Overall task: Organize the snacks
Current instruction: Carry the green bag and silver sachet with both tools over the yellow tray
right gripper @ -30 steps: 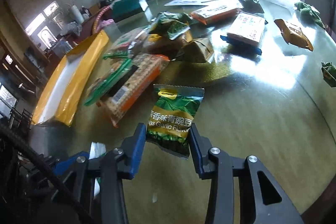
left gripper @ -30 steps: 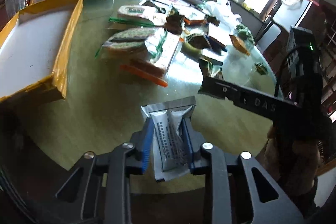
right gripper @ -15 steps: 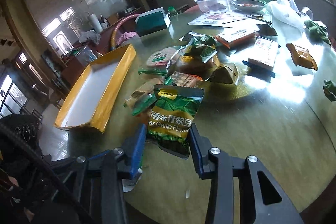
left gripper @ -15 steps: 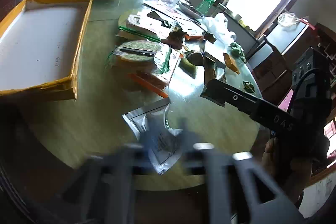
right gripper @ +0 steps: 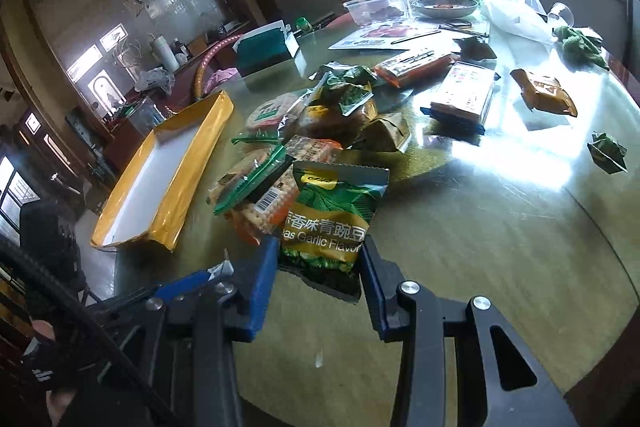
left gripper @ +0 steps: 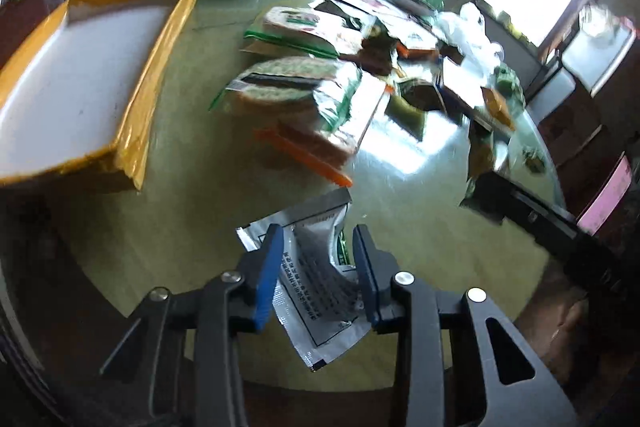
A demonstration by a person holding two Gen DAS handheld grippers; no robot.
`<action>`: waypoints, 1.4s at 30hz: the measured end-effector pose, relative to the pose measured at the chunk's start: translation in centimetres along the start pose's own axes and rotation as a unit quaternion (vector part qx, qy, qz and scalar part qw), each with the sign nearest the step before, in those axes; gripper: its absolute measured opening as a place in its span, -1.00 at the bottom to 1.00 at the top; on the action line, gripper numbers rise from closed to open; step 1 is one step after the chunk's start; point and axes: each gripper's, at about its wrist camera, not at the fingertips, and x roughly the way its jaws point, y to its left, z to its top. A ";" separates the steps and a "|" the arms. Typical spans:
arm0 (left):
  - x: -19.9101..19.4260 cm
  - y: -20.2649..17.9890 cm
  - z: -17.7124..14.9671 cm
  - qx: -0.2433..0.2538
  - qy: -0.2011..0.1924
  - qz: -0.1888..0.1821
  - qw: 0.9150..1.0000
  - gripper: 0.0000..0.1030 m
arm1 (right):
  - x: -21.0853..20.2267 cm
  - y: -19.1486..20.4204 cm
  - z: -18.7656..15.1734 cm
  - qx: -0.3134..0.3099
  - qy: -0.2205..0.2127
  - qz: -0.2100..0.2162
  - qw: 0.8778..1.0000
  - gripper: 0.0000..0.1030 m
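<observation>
My left gripper (left gripper: 318, 247) is shut on a silver snack packet (left gripper: 320, 279) with printed text, held above the near edge of the round table (left gripper: 400, 227). My right gripper (right gripper: 320, 251) is shut on a green garlic pea bag (right gripper: 332, 215), also held above the table. A yellow tray (left gripper: 132, 131) with a white floor lies at the left; it also shows in the right wrist view (right gripper: 188, 179). A pile of snack packs (left gripper: 312, 99) lies mid-table, right of the tray, and shows in the right wrist view (right gripper: 304, 131) too.
An orange packet (right gripper: 544, 93), a blue-edged box (right gripper: 464, 95) and a small green packet (right gripper: 608, 151) lie on the right part of the table. A green tissue box (right gripper: 264, 47), bowls, jars and a white bag (right gripper: 516, 11) crowd the far side.
Both grippers have risen and drawn back with their packets still held. The left view has swung toward the yellow tray; more of the tray now shows in the right view.
</observation>
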 end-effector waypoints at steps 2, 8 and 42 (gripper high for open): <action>0.3 -1.1 -0.3 0.042 0.003 0.025 0.999 -0.21 | -0.1 -0.3 0.0 0.001 -0.001 -0.002 1.000 -0.21; 0.0 -1.7 -1.6 0.128 -0.006 0.032 0.991 -0.36 | 0.1 -0.8 -0.1 0.006 0.000 -0.001 1.000 -0.21; -4.5 20.1 6.8 -0.058 -0.086 0.028 0.994 -0.60 | 15.3 21.8 1.3 -0.226 0.146 0.087 0.959 -0.21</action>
